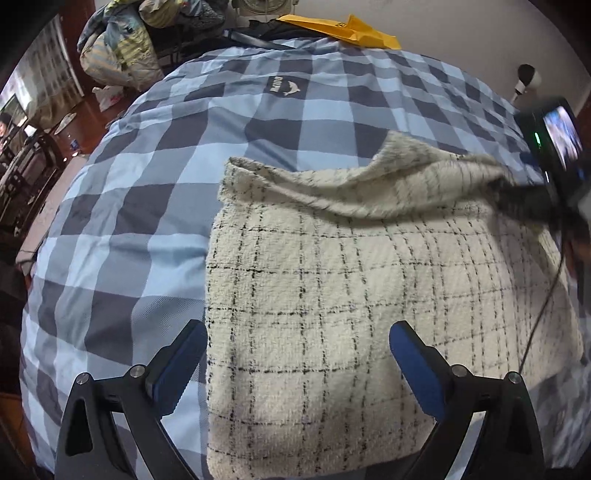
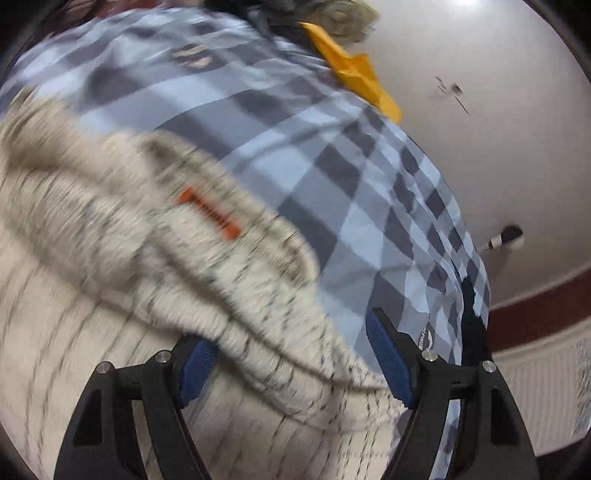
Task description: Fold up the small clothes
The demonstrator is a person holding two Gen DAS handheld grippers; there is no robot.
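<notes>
A cream fleece garment with a thin black grid pattern (image 1: pixel 325 295) lies on a blue-and-grey checked bedspread (image 1: pixel 147 177). Its far edge is folded over and lifted toward the right. My left gripper (image 1: pixel 297 338) is open, its blue-padded fingers wide apart just above the garment's near left part. In the right wrist view the same garment (image 2: pixel 110 295) is blurred, with an orange tag (image 2: pixel 208 214) on the raised fold. My right gripper (image 2: pixel 288 343) is open, and the raised fold drapes between its fingers. The right gripper body shows at the left wrist view's right edge (image 1: pixel 554 147).
A yellow envelope (image 1: pixel 354 31) lies at the bed's far edge, also in the right wrist view (image 2: pixel 354 74). A pile of bags and clothes (image 1: pixel 122 44) sits at the far left. A white wall (image 2: pixel 480 147) is behind the bed. Dark furniture (image 1: pixel 22 166) stands left.
</notes>
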